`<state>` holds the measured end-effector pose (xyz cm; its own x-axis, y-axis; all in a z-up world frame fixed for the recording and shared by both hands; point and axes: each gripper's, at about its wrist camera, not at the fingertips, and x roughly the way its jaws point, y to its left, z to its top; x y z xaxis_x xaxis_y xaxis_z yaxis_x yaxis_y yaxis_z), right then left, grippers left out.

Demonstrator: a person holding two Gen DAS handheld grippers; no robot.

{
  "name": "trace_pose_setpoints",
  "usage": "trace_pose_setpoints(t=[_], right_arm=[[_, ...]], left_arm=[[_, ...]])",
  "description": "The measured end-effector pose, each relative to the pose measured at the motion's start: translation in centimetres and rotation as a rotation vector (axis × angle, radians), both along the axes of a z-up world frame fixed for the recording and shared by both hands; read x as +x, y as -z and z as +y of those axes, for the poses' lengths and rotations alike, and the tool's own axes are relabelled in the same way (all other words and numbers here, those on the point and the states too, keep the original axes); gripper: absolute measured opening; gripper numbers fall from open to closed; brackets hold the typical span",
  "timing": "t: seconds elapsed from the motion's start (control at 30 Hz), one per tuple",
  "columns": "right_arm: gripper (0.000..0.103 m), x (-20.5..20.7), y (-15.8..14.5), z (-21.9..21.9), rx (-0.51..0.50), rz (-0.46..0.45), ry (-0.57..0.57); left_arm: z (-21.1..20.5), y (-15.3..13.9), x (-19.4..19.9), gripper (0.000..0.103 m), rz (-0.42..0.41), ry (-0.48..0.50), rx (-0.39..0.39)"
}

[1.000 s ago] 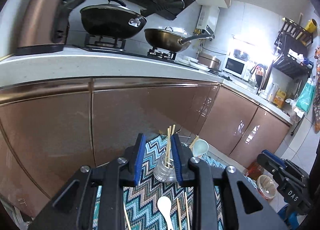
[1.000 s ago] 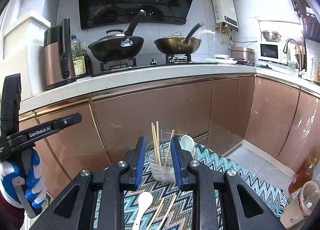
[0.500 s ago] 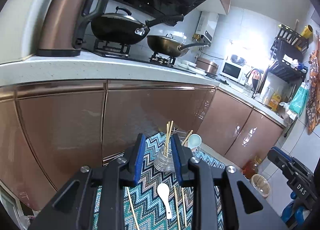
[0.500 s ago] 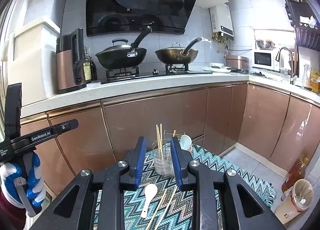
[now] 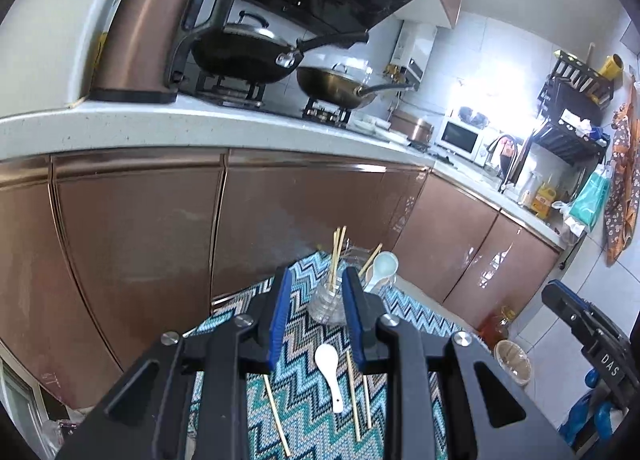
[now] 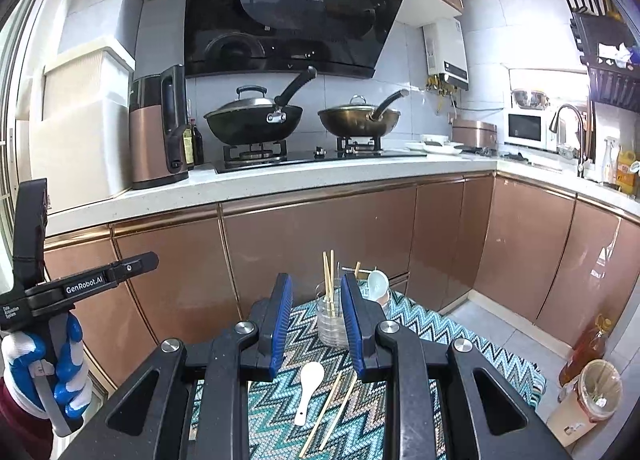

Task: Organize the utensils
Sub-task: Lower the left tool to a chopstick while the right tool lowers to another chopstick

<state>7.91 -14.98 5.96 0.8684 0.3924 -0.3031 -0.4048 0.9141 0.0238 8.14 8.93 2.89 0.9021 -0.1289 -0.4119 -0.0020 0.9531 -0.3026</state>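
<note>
A clear glass jar (image 5: 329, 302) with chopsticks (image 5: 336, 256) standing in it sits at the far end of a zigzag-patterned cloth (image 5: 296, 344); it also shows in the right wrist view (image 6: 331, 320). A white spoon (image 5: 384, 266) leans in a second holder just right of it. On the cloth lie a white spoon (image 5: 329, 372) and loose chopsticks (image 5: 354, 396); the right wrist view shows that spoon (image 6: 308, 386) and chopsticks (image 6: 332, 408) too. My left gripper (image 5: 316, 320) and right gripper (image 6: 316, 324) are both open and empty, held above the cloth, short of the jar.
Copper-coloured cabinet fronts (image 6: 320, 244) rise behind the cloth. The counter (image 6: 280, 180) above holds a kettle (image 6: 160, 128) and two woks on a stove. An oil bottle (image 6: 584, 352) and a small bin (image 6: 592, 392) stand on the floor at right.
Both grippers have pulled back and up from the jar, which now looks smaller and farther. The jaws stay open and empty.
</note>
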Motion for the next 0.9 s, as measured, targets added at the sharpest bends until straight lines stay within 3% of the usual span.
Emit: trace_pose_setpoints(t=[0.3, 0.47, 0.9], right_arm=[[0.024, 4.1, 4.3, -0.1, 0.007, 0.151, -0.004], [0.024, 7.9, 8.1, 0.3, -0.015, 0.275, -0.011], [0.024, 17.0, 18.6, 0.5, -0.021, 0.574, -0.048]], left_arm=[[0.2, 4.8, 4.0, 0.025, 0.157, 0.012, -0.016], [0.4, 8.8, 7.4, 0.025, 0.278, 0.012, -0.017], [0.3, 17.8, 14.4, 0.025, 0.475, 0.001, -0.022]])
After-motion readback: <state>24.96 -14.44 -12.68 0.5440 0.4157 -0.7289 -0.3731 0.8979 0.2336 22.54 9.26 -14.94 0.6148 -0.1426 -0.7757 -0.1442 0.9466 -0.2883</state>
